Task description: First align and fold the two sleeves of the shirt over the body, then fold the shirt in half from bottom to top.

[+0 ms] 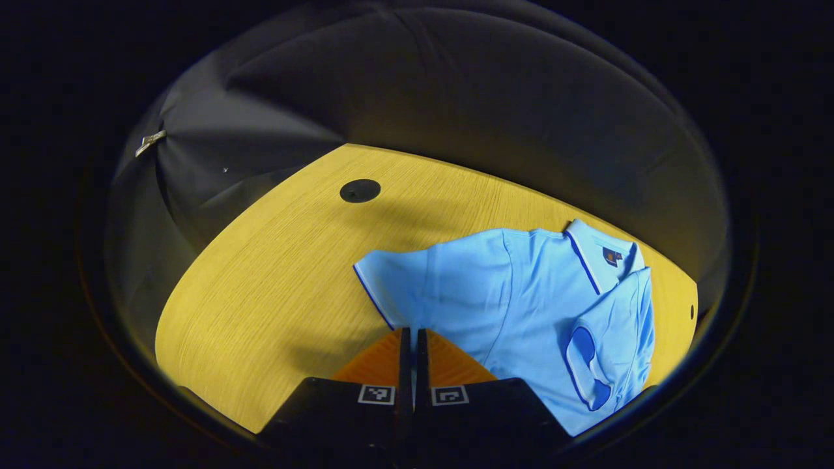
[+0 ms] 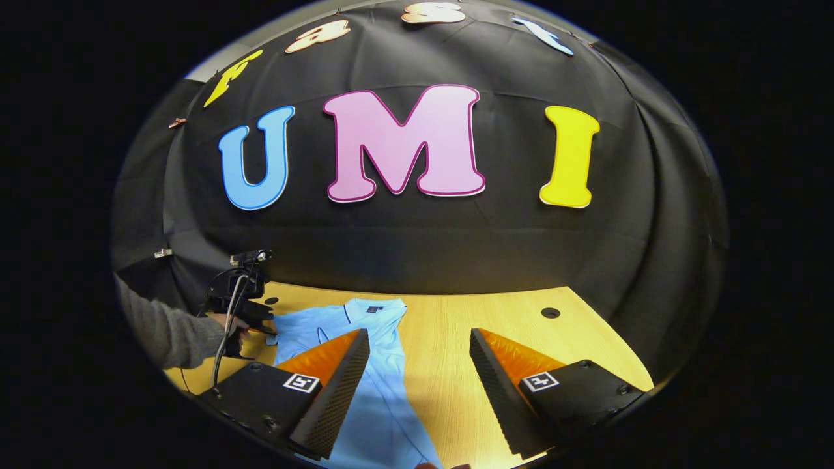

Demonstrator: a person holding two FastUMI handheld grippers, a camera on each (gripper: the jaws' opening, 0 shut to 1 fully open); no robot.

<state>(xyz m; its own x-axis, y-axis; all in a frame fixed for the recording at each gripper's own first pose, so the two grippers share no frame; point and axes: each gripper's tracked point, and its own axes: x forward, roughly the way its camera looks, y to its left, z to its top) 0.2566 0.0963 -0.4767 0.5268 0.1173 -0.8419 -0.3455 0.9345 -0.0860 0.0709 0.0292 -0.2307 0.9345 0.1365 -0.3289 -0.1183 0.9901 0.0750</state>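
Each gripper has black housings bearing square white-and-black markers, as on the left gripper [image 1: 413, 342] and right gripper [image 2: 420, 355]. Screws dot the right one's housings, and its fingers [image 2: 495, 384] have ridged inner faces. Left of the right gripper, a grey knit sleeve [image 2: 166, 335] and black cables [image 2: 228, 319] show.

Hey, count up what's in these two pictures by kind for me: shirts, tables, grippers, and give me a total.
Shirts: 1, the light blue shirt
Tables: 1, the wooden table
Grippers: 2, the left gripper, fingers together, and the right gripper, fingers apart
Total: 4
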